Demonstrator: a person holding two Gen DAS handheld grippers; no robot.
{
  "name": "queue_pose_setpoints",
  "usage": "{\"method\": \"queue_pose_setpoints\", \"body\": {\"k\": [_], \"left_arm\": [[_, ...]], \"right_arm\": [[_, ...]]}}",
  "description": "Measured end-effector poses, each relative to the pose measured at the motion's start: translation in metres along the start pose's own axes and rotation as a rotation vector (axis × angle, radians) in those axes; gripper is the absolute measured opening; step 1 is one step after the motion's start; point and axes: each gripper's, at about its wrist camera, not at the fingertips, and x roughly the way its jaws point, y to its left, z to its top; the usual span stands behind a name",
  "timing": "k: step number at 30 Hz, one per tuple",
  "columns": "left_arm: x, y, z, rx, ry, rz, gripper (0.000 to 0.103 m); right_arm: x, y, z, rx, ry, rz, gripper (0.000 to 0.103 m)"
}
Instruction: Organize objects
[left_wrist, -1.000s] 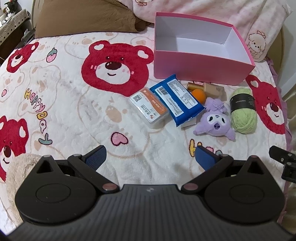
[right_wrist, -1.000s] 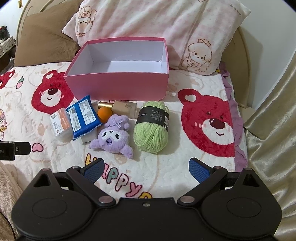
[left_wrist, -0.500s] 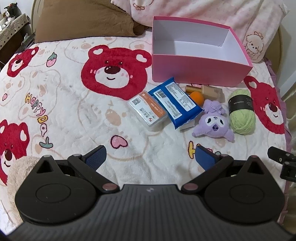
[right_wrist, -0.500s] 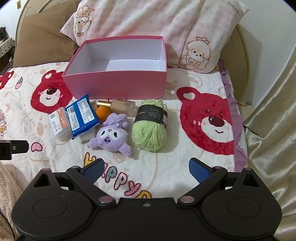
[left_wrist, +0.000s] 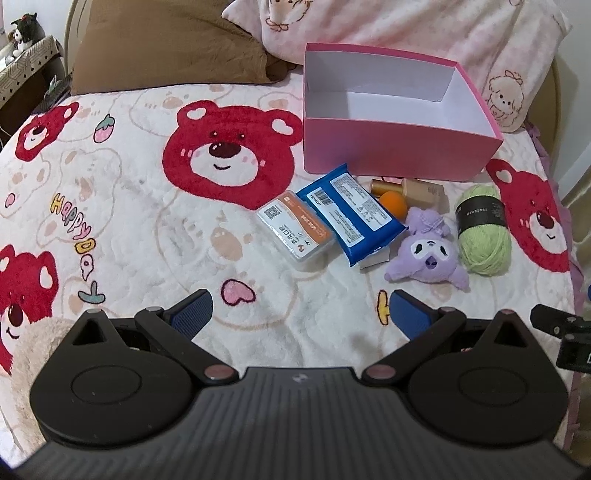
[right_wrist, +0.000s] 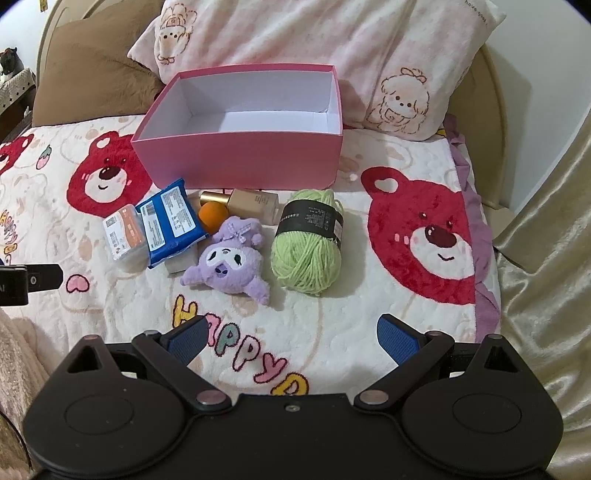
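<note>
Both jaws stand spread wide and hold nothing: the left gripper (left_wrist: 300, 309) and right gripper (right_wrist: 291, 333) hover over a fleecy bear-print blanket (right_wrist: 406, 310). Ahead lie a fuzzy purple plush (right_wrist: 227, 260), a green yarn ball (right_wrist: 308, 247), a glossy blue packet (left_wrist: 351, 210) and a clear plastic case (left_wrist: 295, 230), just before the empty pink cardboard box (right_wrist: 240, 160).

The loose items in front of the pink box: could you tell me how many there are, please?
7, in a row left to right: clear case, blue packet lying on a small white box, orange ball, bottle, purple plush, green yarn. More may be hidden.
</note>
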Motion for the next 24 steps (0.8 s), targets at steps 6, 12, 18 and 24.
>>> {"method": "queue_pose_setpoints", "body": {"k": [6,12,18,24], "left_arm": [[-0.001,-0.005,-0.003,-0.002,0.004,-0.047,0.103],[-0.004,-0.013,-0.005,0.025,-0.007,-0.037,0.103],[-0.004,-0.014,0.001,0.002,-0.011,-0.089,0.102],[0.013,-0.028,0.017,-0.004,-0.023,-0.138,0.100]], "right_arm": [[0.001,0.000,-0.001,-0.002,0.004,0.001,0.099],[0.003,-0.002,-0.002,-0.004,0.010,0.003,0.099],[0.007,-0.008,-0.004,-0.002,-0.075,0.119,0.099],[0.008,-0.017,-0.009,-0.054,-0.291,0.201,0.099]]}}
